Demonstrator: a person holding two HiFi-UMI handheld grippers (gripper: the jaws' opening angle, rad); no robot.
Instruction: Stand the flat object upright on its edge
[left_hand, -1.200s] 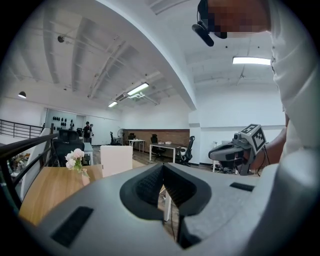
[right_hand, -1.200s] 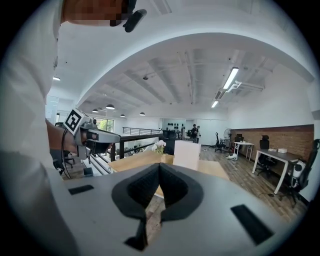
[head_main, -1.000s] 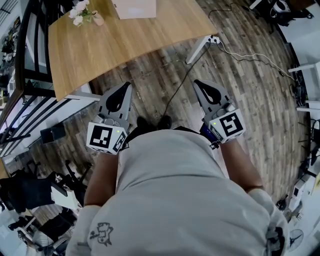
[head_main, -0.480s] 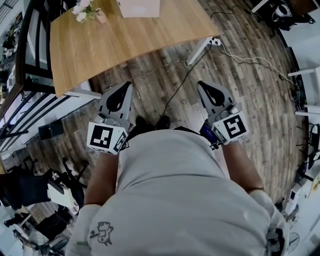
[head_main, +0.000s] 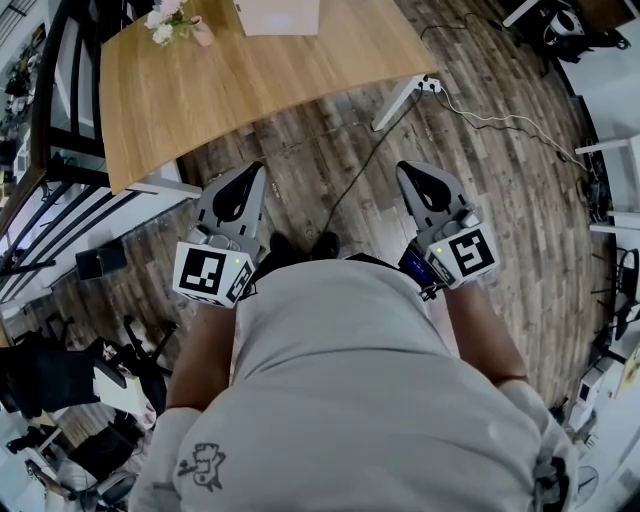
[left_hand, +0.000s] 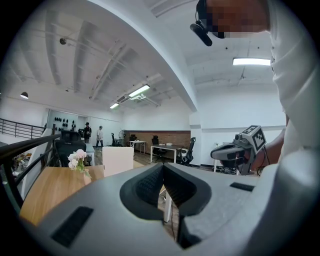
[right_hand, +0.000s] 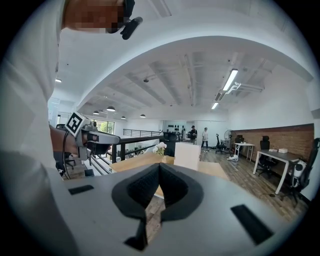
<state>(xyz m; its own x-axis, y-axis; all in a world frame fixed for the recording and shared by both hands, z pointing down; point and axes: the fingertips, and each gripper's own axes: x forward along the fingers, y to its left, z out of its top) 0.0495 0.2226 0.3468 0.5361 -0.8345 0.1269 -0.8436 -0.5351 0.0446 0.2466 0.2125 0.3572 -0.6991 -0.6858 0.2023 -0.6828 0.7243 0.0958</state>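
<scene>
Left claw (head_main: 247, 172), right claw (head_main: 408, 168) closed; one table (head_main: 250, 90), one white box (head_main: 278, 14).

Barely anything moved tbh. The head camera drifted a hair, so the counter (head_main: 250, 90) and the pale box (head_main: 277, 15) on it slid a touch to the right in frame, and the right gripper (head_main: 411, 171) ended up sitting slightly further right as well

Readable text: none in any view.
Left marker cube (head_main: 212, 275): black-and-white square pattern, no letters or numbers.
Right marker cube (head_main: 465, 254): the same kind of pattern, no letters.
Shirt print (head_main: 200, 465): small dark drawing, any lettering too small to tell.
</scene>
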